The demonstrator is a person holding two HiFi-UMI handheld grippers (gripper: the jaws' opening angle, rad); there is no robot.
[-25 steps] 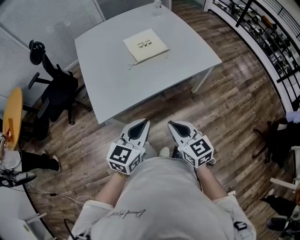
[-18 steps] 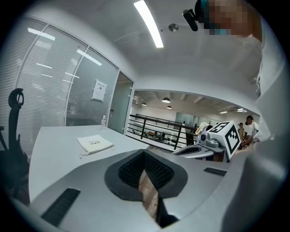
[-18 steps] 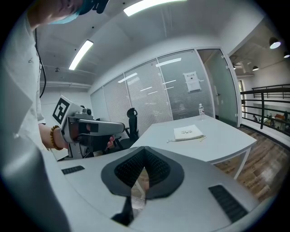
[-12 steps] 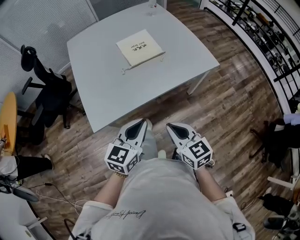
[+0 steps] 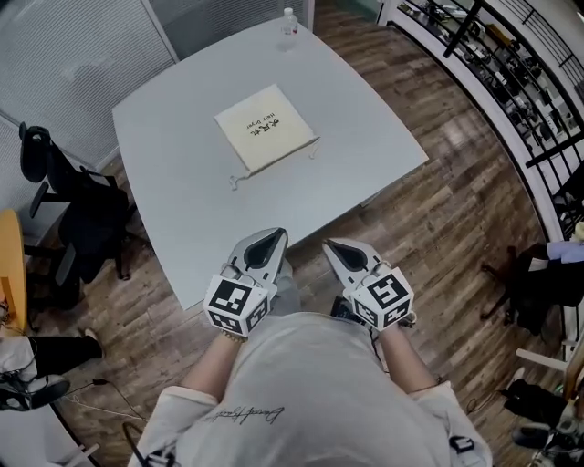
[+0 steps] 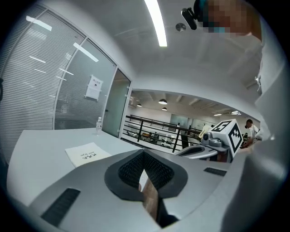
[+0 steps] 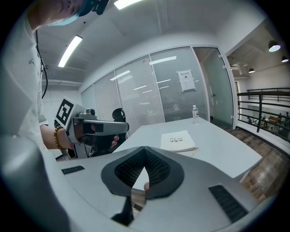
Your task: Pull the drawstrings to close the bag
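Observation:
A flat cream drawstring bag (image 5: pixel 264 127) with small dark print lies on the white table (image 5: pixel 201 191); its cords (image 5: pixel 239 180) trail off its near edge. It also shows small in the left gripper view as the bag (image 6: pixel 87 153) and in the right gripper view as the bag (image 7: pixel 179 141). Both grippers are held close to the person's body, short of the table's near edge. The left gripper (image 5: pixel 271 241) and right gripper (image 5: pixel 331 244) are shut with nothing between the jaws.
A clear water bottle (image 5: pixel 288 20) stands at the table's far edge. A black office chair (image 5: pixel 78 219) sits left of the table. A black railing (image 5: pixel 511 82) runs along the right, over wooden floor (image 5: pixel 456 210). Glass partition walls stand behind the table.
The view has shifted forward: the table and bag sit lower and nearer in the head view. Both grippers stay shut and held at the body.

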